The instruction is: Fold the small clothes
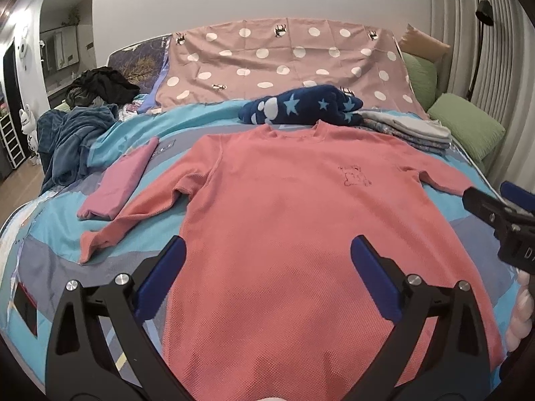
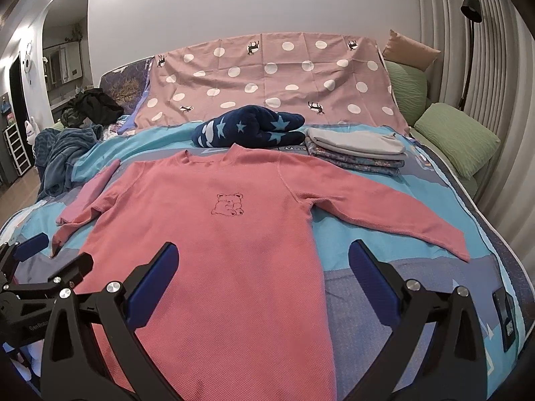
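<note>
A pink long-sleeved top [image 1: 284, 220] [image 2: 220, 234] with a small bear outline on its chest lies flat, face up, on the bed, both sleeves spread out to the sides. My left gripper [image 1: 267, 250] hovers open over the lower left part of the top, nothing between its blue pads. My right gripper [image 2: 264, 257] hovers open over the top's lower right edge, also holding nothing. In the left wrist view, the right gripper [image 1: 491, 197] shows at the right edge. The right wrist view has the left gripper [image 2: 57, 254] at its left edge.
A folded pink garment [image 1: 123, 180] lies left of the top. Behind it sit a navy star-print bundle [image 2: 247, 127] and a stack of folded clothes [image 2: 357, 150]. A blue blanket heap [image 1: 70, 143] and dark clothes [image 1: 100, 87] lie at the left, green pillows [image 2: 458, 137] at the right.
</note>
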Available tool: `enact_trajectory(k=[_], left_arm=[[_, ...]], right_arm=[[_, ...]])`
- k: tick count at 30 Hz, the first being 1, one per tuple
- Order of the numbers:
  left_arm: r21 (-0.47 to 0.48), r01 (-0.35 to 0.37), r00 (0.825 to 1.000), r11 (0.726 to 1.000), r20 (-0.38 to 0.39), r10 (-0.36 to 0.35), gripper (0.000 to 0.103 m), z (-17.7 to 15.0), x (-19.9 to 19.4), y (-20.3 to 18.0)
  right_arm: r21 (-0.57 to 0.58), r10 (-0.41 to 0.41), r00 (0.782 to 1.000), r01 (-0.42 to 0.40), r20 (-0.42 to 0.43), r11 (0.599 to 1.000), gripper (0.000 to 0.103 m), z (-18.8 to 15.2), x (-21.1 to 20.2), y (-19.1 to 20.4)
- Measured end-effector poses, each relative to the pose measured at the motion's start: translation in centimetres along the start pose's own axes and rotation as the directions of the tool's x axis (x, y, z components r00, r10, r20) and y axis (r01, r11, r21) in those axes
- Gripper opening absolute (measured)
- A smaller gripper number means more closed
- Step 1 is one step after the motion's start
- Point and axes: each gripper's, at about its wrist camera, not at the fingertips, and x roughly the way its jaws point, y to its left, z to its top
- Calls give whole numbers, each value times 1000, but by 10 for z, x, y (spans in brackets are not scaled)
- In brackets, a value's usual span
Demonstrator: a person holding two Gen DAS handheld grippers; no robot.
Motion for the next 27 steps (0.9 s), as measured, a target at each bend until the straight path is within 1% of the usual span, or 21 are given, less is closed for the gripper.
enact_trajectory(k=[4, 6, 11, 21, 27], left_arm=[[-14, 24, 998, 1000, 62, -23, 100, -1, -7, 2], [-17, 34, 997, 999, 71, -32, 100, -1, -8, 2], [-17, 30, 998, 999, 50, -29, 100, -1, -4, 2], [-42, 23, 999, 999, 40, -22, 100, -4, -3, 7], [-76, 32, 999, 997, 14, -31, 100, -6, 2, 13]], right_arm=[[7, -2, 1000, 2, 22, 1000, 102, -1, -2, 2], [15, -3, 1000, 3, 28, 1000, 102, -2, -3, 1], [31, 5, 1000, -6, 25, 999, 102, -5, -2, -1], [-14, 28, 1000, -28, 4, 1000, 102, -9, 1, 10], [-10, 35, 999, -35, -15, 999, 102, -10, 4, 12]])
